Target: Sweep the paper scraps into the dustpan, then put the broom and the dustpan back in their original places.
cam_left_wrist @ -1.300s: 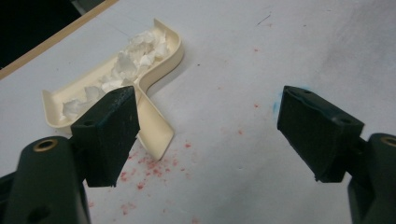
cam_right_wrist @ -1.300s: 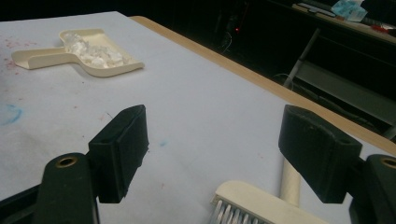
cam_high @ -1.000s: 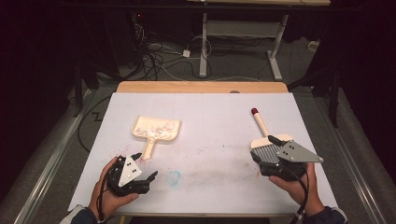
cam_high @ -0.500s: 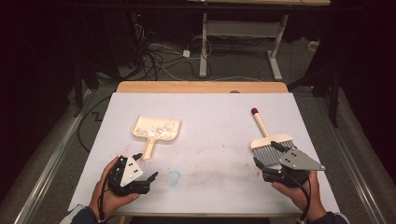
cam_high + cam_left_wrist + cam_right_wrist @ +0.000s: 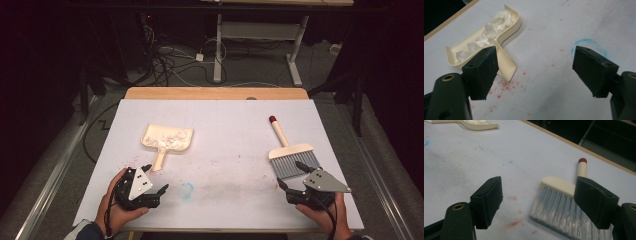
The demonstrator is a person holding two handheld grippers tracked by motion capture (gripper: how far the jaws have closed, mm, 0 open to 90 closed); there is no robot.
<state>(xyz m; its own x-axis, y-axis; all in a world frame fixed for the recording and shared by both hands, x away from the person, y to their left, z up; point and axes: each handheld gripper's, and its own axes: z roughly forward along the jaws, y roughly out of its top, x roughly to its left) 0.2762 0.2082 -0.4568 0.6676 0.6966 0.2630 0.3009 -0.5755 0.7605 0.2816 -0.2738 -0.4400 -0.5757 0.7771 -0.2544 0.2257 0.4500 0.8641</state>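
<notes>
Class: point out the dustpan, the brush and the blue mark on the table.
dustpan (image 5: 167, 138): high view, on its tray.
brush (image 5: 293, 162): high view, on its grey bristles.
blue mark (image 5: 186, 189): high view, on the smudge.

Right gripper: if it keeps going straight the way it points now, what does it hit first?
Most likely the brush: its grey bristles lie just ahead of the right gripper, partly between the open fingers, toward the right one. Depth is unclear, so it may only clip them.

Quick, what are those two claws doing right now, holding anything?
Left claw: open, holding nothing; the dustpan handle lies just beyond one jaw.
Right claw: open, holding nothing; the brush lies on the table beside it.
</notes>
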